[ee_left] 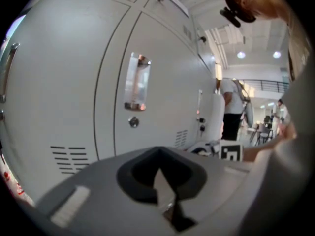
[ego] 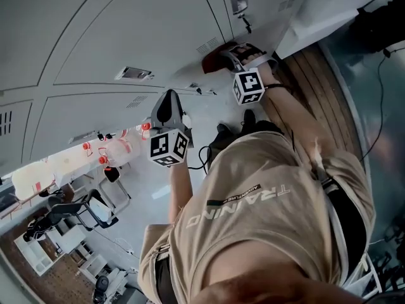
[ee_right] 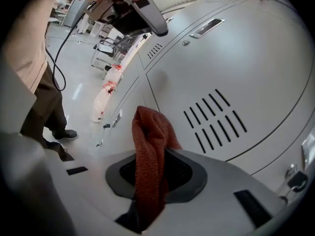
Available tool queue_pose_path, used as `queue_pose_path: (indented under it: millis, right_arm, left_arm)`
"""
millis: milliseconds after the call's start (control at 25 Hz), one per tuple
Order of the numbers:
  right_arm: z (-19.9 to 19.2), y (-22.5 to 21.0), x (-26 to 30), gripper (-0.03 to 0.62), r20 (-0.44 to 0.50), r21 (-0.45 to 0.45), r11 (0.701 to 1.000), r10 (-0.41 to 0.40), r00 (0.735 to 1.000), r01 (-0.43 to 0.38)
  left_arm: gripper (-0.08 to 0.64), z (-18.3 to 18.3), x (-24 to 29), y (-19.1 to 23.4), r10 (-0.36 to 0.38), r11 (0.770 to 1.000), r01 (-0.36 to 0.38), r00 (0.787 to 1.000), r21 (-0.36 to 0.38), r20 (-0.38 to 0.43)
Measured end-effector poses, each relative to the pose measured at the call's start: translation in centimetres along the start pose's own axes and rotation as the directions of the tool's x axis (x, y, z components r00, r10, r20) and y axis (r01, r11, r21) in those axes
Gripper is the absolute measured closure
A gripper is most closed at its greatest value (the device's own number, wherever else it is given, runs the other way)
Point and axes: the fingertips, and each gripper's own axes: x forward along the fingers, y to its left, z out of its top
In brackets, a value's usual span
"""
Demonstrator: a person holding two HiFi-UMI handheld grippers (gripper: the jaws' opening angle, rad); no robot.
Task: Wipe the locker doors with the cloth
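A dark red cloth (ee_right: 150,166) is clamped between the jaws of my right gripper (ee_right: 150,146), and its top bunches just short of the grey locker door (ee_right: 231,73) with vent slots (ee_right: 216,119). From the head view the right gripper (ego: 235,57) holds the cloth (ego: 212,59) up against the lockers (ego: 126,37). My left gripper (ego: 168,109) hangs lower and apart from the cloth. Seen from its own camera, the left gripper (ee_left: 160,173) is shut on nothing and faces a locker door with a metal handle (ee_left: 136,82).
Clear plastic bottles with red caps (ego: 117,147) lie at the foot of the lockers. A black chair (ego: 88,208) stands beyond them, and a cable (ego: 204,157) trails on the floor. A wooden strip (ego: 316,81) runs along the right. A person (ee_left: 231,107) stands farther down the row.
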Motion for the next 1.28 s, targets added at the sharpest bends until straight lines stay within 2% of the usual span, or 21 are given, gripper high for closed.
queue_pose_path:
  millis: [120, 200, 400, 600, 680, 760, 960, 1120, 1280]
  right_arm:
    - [-1.2, 1.7, 0.8, 0.526, -0.029, 0.047, 0.998, 0.049, 0.998, -0.047]
    - [-1.9, 3.0, 1.1, 0.526, -0.038, 0.111, 0.991, 0.082, 0.996, -0.077]
    - [-1.6, 5.3, -0.1, 0.526, -0.029, 0.306, 0.948, 0.107, 0.994, -0.093]
    - [2.3, 6.2, -2.8, 0.526, -0.026, 0.306, 0.948, 0.099, 0.995, -0.086]
    - [5.0, 5.3, -4.2, 0.526, 0.012, 0.331, 0.94, 0.076, 0.997, -0.076]
    - [7.6, 3.8, -5.7, 0.526, 0.065, 0.397, 0.916, 0.036, 0.997, -0.059]
    - [11.8, -0.8, -8.3, 0.526, 0.137, 0.49, 0.871, -0.113, 0.984, 0.031]
    - [15.0, -4.9, -11.2, 0.526, 0.231, 0.62, 0.784, -0.229, 0.946, 0.038]
    - [18.0, -8.0, -13.2, 0.526, 0.326, 0.662, 0.749, -0.31, 0.893, 0.018]
  left_arm:
    - [0.554, -0.5, -0.7, 0.3, 0.003, 1.0, -0.003, 1.0, -0.003, -0.02]
    - [0.554, -0.9, -1.1, 0.7, 0.006, 1.0, -0.006, 1.0, -0.005, -0.029]
    - [0.554, -0.9, -1.9, 1.5, -0.006, 1.0, 0.006, 0.999, 0.005, -0.031]
    - [0.554, 0.2, -3.5, 2.2, -0.021, 1.0, 0.021, 1.0, 0.013, -0.008]
    - [0.554, 0.9, -4.0, 2.4, -0.033, 0.999, 0.032, 0.999, 0.017, 0.01]
    - [0.554, 1.6, -4.4, 2.6, -0.041, 0.999, 0.04, 0.998, 0.018, 0.037]
    - [0.554, 4.4, -5.3, 3.4, -0.056, 0.998, 0.05, 0.99, 0.05, 0.13]
    - [0.554, 6.6, -6.9, 4.5, -0.036, 0.998, 0.024, 0.978, 0.059, 0.204]
    - [0.554, 8.8, -8.3, 5.7, -0.02, 0.998, 0.003, 0.963, 0.064, 0.27]
